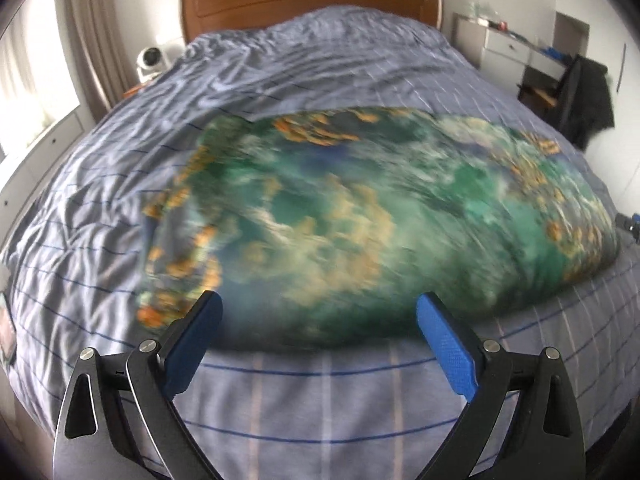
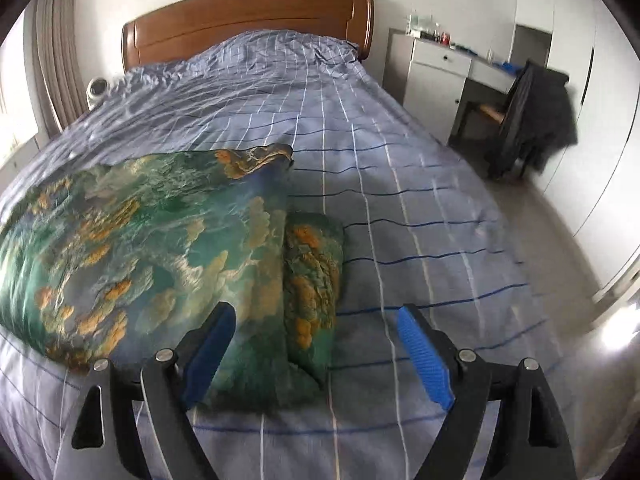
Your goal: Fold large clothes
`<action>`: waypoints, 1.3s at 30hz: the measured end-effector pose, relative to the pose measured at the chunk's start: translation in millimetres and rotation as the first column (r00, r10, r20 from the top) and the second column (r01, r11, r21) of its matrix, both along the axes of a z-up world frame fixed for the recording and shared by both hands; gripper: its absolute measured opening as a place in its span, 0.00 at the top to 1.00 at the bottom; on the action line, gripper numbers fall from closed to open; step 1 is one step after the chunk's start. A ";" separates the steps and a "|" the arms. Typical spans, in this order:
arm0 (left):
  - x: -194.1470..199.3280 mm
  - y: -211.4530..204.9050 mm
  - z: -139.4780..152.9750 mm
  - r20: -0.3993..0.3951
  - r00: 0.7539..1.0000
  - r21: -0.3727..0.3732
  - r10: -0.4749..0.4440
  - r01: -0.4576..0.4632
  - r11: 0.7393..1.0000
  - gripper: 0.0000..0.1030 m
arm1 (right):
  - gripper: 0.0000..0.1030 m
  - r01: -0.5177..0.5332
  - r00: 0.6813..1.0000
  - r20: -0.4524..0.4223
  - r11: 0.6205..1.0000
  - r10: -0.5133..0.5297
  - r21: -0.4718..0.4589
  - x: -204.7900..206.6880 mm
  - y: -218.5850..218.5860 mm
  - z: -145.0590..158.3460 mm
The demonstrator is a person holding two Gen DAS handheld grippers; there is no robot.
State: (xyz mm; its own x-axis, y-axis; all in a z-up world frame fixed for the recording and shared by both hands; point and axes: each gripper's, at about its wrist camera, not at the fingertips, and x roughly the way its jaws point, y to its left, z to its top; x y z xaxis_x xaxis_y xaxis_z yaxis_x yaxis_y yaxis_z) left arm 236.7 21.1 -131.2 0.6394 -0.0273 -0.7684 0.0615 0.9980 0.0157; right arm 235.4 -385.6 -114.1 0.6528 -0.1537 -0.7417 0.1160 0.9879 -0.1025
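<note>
A large green cloth with orange and cream blotches (image 1: 360, 216) lies folded across the bed, blurred in the left wrist view. My left gripper (image 1: 318, 306) hangs open above its near edge, nothing between the blue pads (image 1: 448, 352). In the right wrist view the same cloth (image 2: 152, 248) fills the left half, with a narrower folded layer (image 2: 314, 280) sticking out at its right end and one corner (image 2: 276, 154) curled up. My right gripper (image 2: 316, 318) is open over that right end and holds nothing.
The bed (image 2: 420, 208) has a blue-grey checked cover and a brown wooden headboard (image 2: 248, 20). A white fan (image 1: 150, 60) stands at the far left. A white desk (image 2: 440, 64) and a chair draped with dark clothing (image 2: 532, 116) stand right of the bed, beside grey floor (image 2: 552, 240).
</note>
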 end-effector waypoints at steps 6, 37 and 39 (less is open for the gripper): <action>4.1 -25.0 8.9 0.001 1.000 -0.012 -0.028 0.028 1.000 0.05 | 0.17 -0.009 1.000 0.015 0.998 0.010 -0.065 -16.6 10.7 12.4; 70.9 -101.9 -11.6 0.015 0.996 0.114 -0.092 0.090 0.989 0.04 | 0.17 -0.034 0.998 -0.044 0.990 0.041 0.139 -65.7 17.1 -1.4; 70.2 -103.0 -12.0 0.013 0.995 0.115 -0.096 0.094 0.989 0.04 | 0.17 -0.037 0.998 -0.046 0.990 0.044 0.136 -67.4 19.0 -1.9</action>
